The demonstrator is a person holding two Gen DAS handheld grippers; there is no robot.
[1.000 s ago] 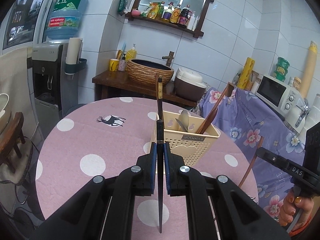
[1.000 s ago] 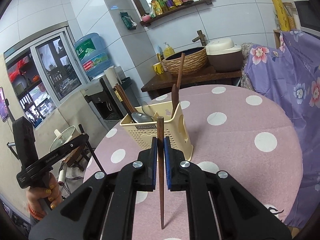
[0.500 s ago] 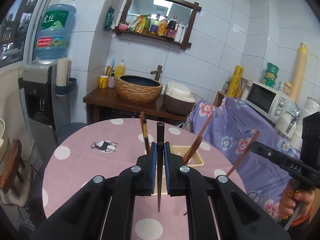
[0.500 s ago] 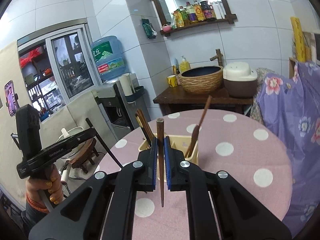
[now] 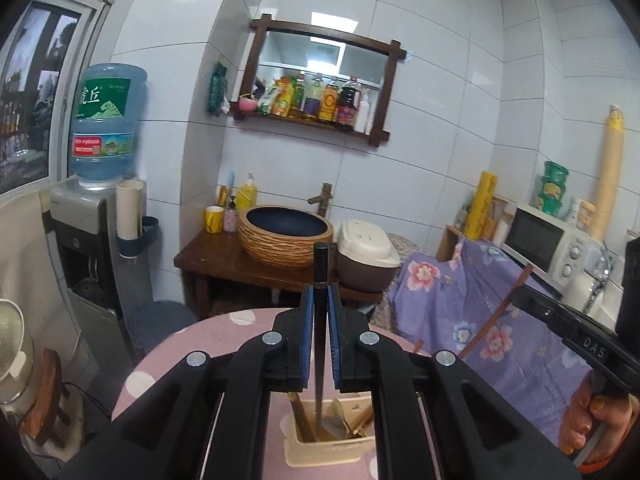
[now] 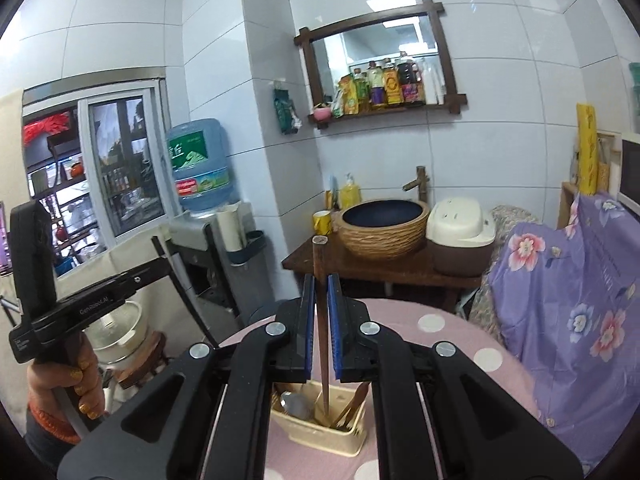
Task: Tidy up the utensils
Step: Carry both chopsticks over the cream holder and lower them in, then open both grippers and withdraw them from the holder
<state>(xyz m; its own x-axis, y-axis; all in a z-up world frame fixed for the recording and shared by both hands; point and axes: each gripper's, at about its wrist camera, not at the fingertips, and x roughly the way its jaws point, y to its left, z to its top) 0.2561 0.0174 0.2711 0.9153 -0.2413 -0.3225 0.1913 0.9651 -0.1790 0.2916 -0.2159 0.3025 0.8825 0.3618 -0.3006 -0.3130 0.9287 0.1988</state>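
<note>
Left wrist view: left tongs (image 5: 319, 334) grip a dark chopstick (image 5: 320, 320) upright above the cream plastic utensil basket (image 5: 328, 446) on the pink dotted tabletop (image 5: 248, 322). Right tongs (image 6: 320, 330) likewise clamp a brown wooden chopstick (image 6: 321, 320). Next, lower and release both.

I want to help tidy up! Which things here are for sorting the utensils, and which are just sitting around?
For the job:
left tool
black chopstick
right tool
brown chopstick
beige utensil holder

Just sitting around:
water jug
woven basin
rice cooker
microwave
</note>
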